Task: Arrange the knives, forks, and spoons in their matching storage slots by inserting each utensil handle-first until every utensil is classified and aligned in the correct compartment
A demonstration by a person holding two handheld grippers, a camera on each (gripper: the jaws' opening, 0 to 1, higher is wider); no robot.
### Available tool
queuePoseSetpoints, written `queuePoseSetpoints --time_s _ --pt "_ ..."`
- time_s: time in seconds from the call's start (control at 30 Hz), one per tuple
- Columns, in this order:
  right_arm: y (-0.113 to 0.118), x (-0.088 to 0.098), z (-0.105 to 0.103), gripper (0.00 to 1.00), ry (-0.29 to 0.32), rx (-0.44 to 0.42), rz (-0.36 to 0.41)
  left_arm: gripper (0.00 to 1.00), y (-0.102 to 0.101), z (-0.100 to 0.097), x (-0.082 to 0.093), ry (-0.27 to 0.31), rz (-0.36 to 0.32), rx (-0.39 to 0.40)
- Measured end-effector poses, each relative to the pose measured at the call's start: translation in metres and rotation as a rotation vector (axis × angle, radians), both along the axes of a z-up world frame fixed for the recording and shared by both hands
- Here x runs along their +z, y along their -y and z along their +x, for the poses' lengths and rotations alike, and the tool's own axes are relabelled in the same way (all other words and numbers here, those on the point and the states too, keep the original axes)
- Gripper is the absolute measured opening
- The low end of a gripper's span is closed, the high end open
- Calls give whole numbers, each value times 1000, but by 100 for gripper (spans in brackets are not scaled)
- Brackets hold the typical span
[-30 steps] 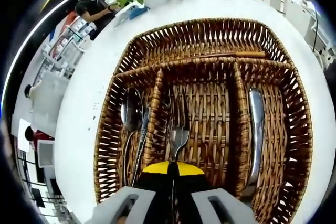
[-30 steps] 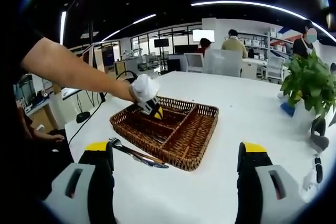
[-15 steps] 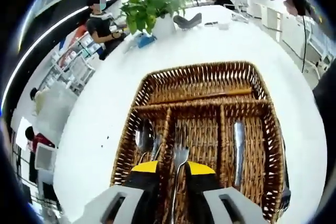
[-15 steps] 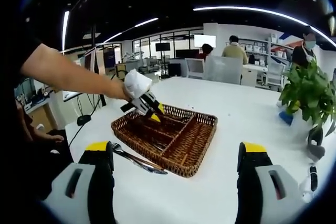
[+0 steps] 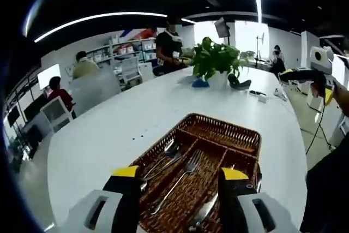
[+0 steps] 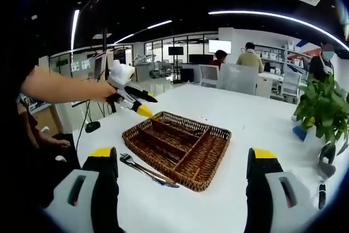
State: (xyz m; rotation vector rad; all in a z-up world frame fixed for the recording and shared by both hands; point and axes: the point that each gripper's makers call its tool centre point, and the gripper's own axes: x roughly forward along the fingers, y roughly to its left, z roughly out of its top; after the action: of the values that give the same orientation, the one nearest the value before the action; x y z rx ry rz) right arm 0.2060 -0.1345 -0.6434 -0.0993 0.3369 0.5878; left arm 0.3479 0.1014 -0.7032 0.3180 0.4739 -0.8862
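Observation:
In the left gripper view my left gripper (image 5: pixel 180 189) stands open and empty, raised above the near end of the wicker basket (image 5: pixel 218 124). A fork (image 5: pixel 177 181) lies in the basket's middle slot. Spoons (image 5: pixel 166 154) lie in the slot to its left and a knife (image 5: pixel 210 205) in the slot to its right. In the right gripper view my right gripper (image 6: pixel 182 173) is open and empty, well short of the basket (image 6: pixel 191 175). A fork (image 6: pixel 136 166) and another utensil lie on the table before it. The left gripper (image 6: pixel 146 103) hangs above the basket's left corner.
The white table (image 5: pixel 109 129) runs wide around the basket. A potted plant (image 5: pixel 218 61) (image 6: pixel 324 105) and small items stand at its far end. The right gripper (image 5: pixel 308 83) shows at the right of the left gripper view. People sit and stand at desks behind.
My left gripper has opened and let go of the fork, which now lies in the middle slot. It has lifted up and back from the basket. The right gripper has stayed open.

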Motion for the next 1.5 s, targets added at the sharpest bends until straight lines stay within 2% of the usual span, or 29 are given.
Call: queuePoseSetpoints --time_s 0.1,0.17,0.2,0.3,0.37,0.47,0.53,0.57,0.63,0.7,0.73,0.8,0.93,1.17,1.27,1.37,1.43,1.5 --pt "2 2 3 99 5 6 -9 79 -17 -11 13 15 -33 35" --pt "3 4 5 99 5 12 -11 98 -32 -14 24 31 -76 108" --pt "2 4 5 99 8 17 -11 100 -37 -19 28 39 -87 112" --pt "-6 2 5 99 17 62 -27 100 -53 -36 35 54 -87 132" --pt "-11 -2 4 99 9 85 -36 100 -56 -60 42 49 -114 133" --pt "-21 -2 3 99 27 135 -65 100 -60 -87 47 56 -123 124" --pt "-22 -3 3 99 22 139 -81 100 -66 -98 51 65 -120 121" --pt "-25 -3 3 99 21 143 -80 100 -70 -111 58 76 -137 135" --pt "-29 -3 2 99 25 147 -71 100 -74 -121 68 98 -171 147" --pt "-34 -3 1 99 27 147 -57 100 -76 -135 73 59 -235 181" --pt "-36 -4 0 99 26 148 -56 100 -77 -145 74 55 -245 179" --pt "-40 -11 -3 99 17 145 -86 100 -78 -156 74 71 -217 174" --pt "-40 -13 -9 99 -1 125 -83 100 -87 -164 73 93 -166 203" --pt "-28 -3 -10 99 10 85 -81 100 -98 -166 62 82 -178 234" --pt "-24 -5 -10 99 9 80 -86 100 -96 -162 70 92 -224 248" --pt "-19 -12 -10 99 -7 73 -101 100 -97 -158 73 129 -183 253" --pt "-16 -7 -9 99 21 65 -94 100 -96 -156 71 132 -163 253" --pt "-13 -5 -9 99 18 59 -88 100 -93 -155 68 124 -161 248"
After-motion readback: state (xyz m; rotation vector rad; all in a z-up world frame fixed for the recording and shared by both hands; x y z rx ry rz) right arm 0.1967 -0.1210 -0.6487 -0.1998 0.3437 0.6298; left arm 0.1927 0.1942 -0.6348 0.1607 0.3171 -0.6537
